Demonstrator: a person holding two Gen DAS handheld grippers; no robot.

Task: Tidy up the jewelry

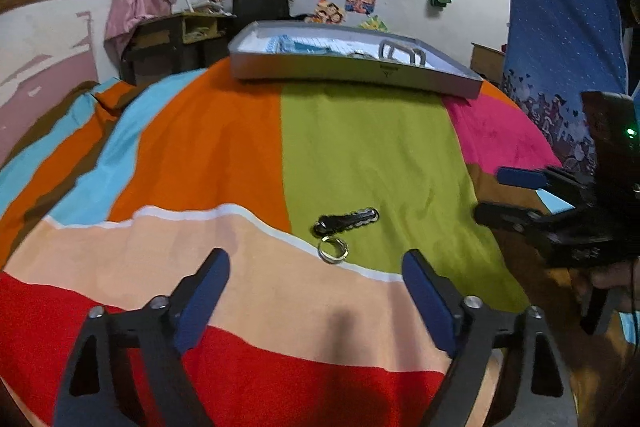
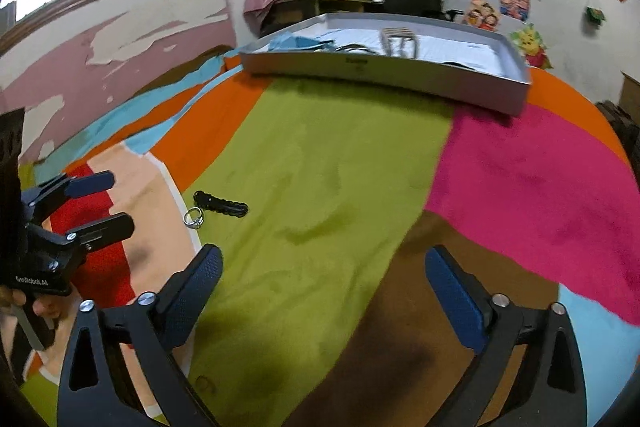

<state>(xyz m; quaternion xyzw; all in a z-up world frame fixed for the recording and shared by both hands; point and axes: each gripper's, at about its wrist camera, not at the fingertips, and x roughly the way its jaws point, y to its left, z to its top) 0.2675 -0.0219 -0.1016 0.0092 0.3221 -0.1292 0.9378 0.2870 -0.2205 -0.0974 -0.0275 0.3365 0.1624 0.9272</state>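
A silver ring (image 1: 332,250) lies on the striped cloth, at the edge of the green stripe. A black hair clip (image 1: 346,219) lies just behind it. Both show in the right wrist view, the ring (image 2: 195,217) beside the clip (image 2: 221,204). My left gripper (image 1: 316,297) is open and empty, just short of the ring. My right gripper (image 2: 323,289) is open and empty over the green and brown stripes, to the right of the ring. A shallow grey box (image 1: 352,69) at the far end holds a silver buckle-like piece (image 1: 401,53) and blue items.
The multicoloured cloth (image 1: 360,147) covers a round table. The grey box (image 2: 384,77) stands at its far edge. The right gripper (image 1: 490,197) shows at the right of the left wrist view. A desk and chair (image 1: 260,3) stand behind by the wall.
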